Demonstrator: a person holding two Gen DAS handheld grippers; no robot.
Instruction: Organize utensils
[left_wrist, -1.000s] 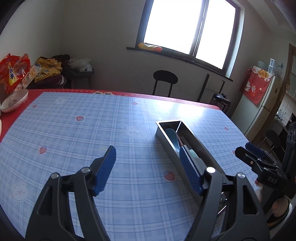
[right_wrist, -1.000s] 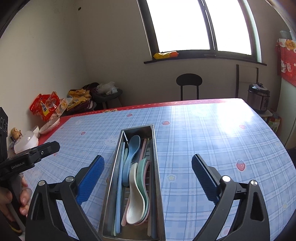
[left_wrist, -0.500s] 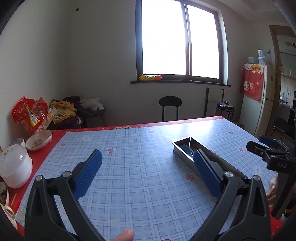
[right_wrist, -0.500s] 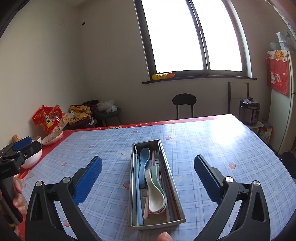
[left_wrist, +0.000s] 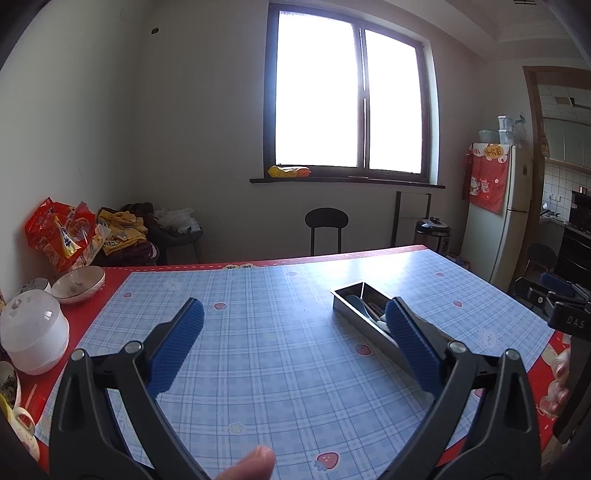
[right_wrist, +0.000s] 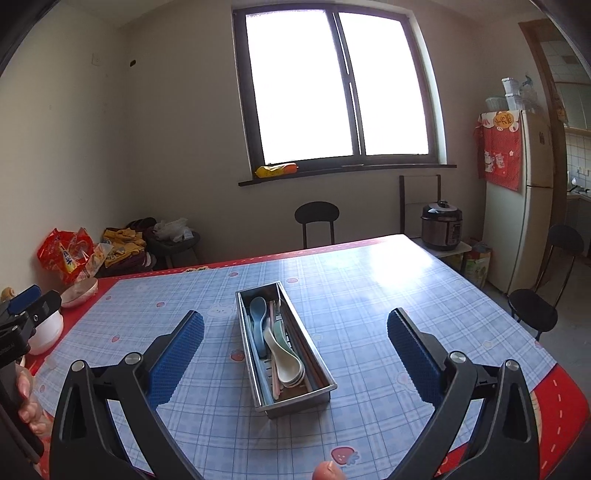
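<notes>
A long steel utensil tray (right_wrist: 325, 369) lies on the blue checked tablecloth. It holds a blue spoon (right_wrist: 257, 308), a cream spoon (right_wrist: 290, 367), a green one and several chopsticks. My right gripper (right_wrist: 294, 345) hangs open above the table's near edge, and the tray lies between its spread fingers, farther off. In the left wrist view the tray (left_wrist: 352, 315) sits to the right, partly behind the right finger. My left gripper (left_wrist: 295, 338) is open and empty over bare cloth. The other gripper (left_wrist: 565, 306) shows at that view's right edge.
Along the table's left edge stand a white lidded pot (left_wrist: 31, 332), a bowl (left_wrist: 78, 284) and red snack bags (left_wrist: 62, 236). A black chair (right_wrist: 317, 218) stands beyond the far edge; a rice cooker (right_wrist: 441, 221) and fridge (right_wrist: 517, 192) are at the right.
Both grippers have pulled back and risen from the tray, so it looks smaller and farther. The left gripper's jaws have spread wider. The tray and utensils lie as before.
</notes>
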